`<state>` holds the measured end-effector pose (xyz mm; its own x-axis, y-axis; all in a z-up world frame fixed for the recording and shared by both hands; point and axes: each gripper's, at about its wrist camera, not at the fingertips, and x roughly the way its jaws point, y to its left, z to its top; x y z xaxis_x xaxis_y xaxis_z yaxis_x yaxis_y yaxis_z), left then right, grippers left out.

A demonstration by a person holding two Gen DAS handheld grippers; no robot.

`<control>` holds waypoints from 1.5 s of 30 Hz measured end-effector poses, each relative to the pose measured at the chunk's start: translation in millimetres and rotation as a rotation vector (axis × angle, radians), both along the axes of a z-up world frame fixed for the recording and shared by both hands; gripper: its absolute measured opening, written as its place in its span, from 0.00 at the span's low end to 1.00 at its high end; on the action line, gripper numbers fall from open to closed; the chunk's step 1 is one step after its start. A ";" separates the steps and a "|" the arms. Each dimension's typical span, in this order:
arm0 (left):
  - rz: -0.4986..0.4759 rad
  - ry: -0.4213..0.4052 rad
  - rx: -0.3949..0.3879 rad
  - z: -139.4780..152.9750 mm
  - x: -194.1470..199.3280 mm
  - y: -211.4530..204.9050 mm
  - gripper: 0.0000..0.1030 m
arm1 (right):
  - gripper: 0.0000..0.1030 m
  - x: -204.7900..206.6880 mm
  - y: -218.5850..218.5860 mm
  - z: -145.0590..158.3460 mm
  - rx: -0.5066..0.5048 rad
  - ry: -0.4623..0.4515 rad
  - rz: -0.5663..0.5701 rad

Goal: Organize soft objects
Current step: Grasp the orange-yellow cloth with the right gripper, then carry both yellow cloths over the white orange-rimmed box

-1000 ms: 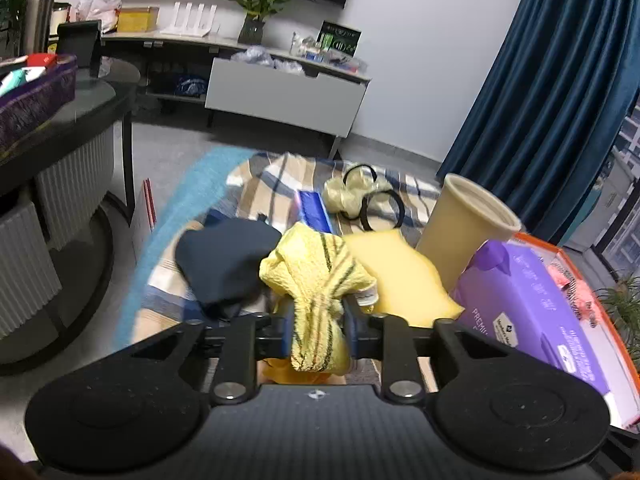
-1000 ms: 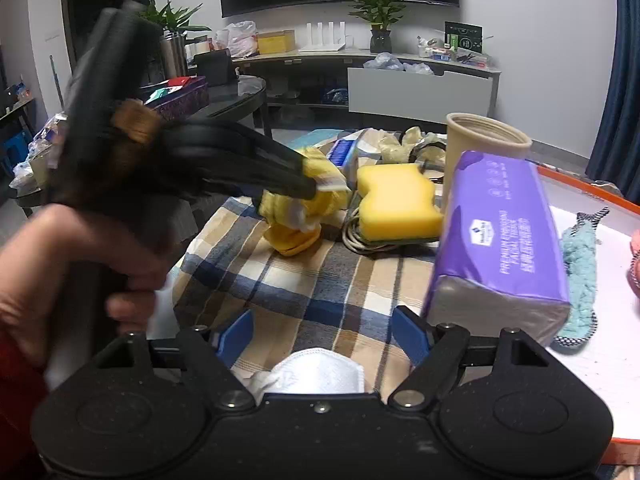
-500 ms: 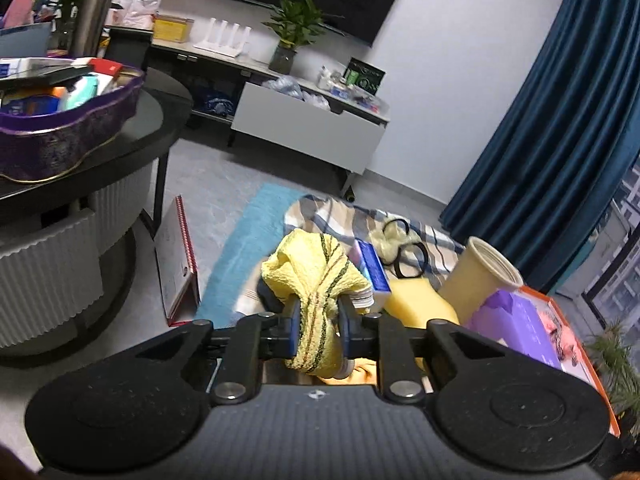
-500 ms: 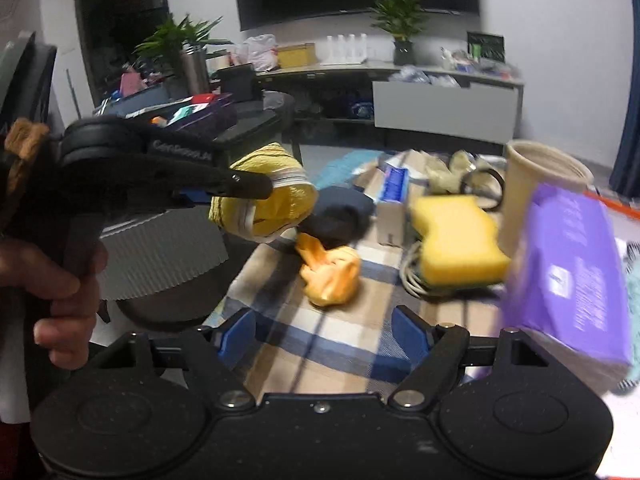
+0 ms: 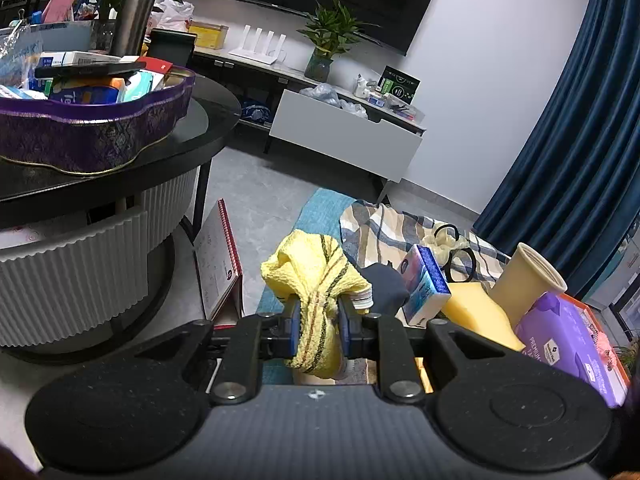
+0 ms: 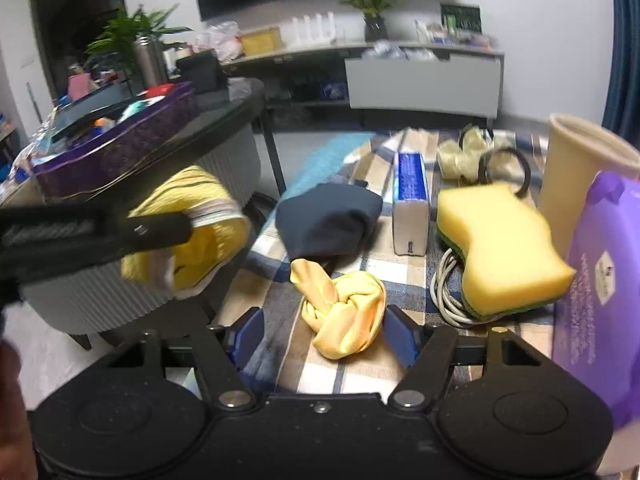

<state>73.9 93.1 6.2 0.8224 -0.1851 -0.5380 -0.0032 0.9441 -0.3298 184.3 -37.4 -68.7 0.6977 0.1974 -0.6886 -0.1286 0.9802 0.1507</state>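
Plaid cloth [image 6: 356, 364] bears sponge [image 6: 500, 240], perhaps cable [image 6: 446, 300].

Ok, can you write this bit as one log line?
left gripper: shut on yellow striped cloth, lifted | right gripper: open around knotted yellow cloth on plaid blanket

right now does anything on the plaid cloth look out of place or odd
Among the soft things on the plaid cloth, a coiled white cable lies pinned under the yellow sponge, and a beige cup stands beside them; neither is soft. Nothing looks spilled or damaged.
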 end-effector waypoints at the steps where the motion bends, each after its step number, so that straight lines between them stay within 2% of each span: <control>1: 0.000 0.000 -0.002 0.0 0.5 0.1 0.21 | 0.76 6.5 -1.0 -2.4 -0.001 0.028 -0.007; 2: 0.000 -0.001 -0.005 -0.3 0.7 0.2 0.21 | 0.70 11.4 -2.1 -4.6 0.008 0.052 -0.009; 3: -0.001 0.000 -0.005 -0.9 0.5 0.9 0.21 | 0.54 16.2 -4.6 -6.3 0.025 0.072 -0.013; 4: -0.001 0.001 -0.004 -1.3 0.6 0.8 0.21 | 0.47 18.7 -5.0 -7.1 0.028 0.088 -0.016; 7: -0.004 0.001 0.007 -2.2 -0.9 -1.3 0.21 | 0.38 13.6 -8.8 -3.7 0.043 0.068 -0.020; 16: -0.019 -0.013 0.046 8.5 -13.4 -18.8 0.21 | 0.37 -23.5 -24.8 40.5 0.024 -0.043 -0.003; 24: -0.047 -0.040 0.043 25.5 -33.9 -43.2 0.21 | 0.37 -49.2 -57.4 76.1 0.033 -0.096 -0.022; 32: -0.054 -0.073 0.060 40.0 -46.5 -63.4 0.21 | 0.37 -73.8 -83.6 92.7 0.029 -0.133 -0.052; 45: -0.061 -0.070 0.076 49.1 -63.6 -90.0 0.21 | 0.37 -107.4 -110.4 109.2 0.033 -0.164 -0.066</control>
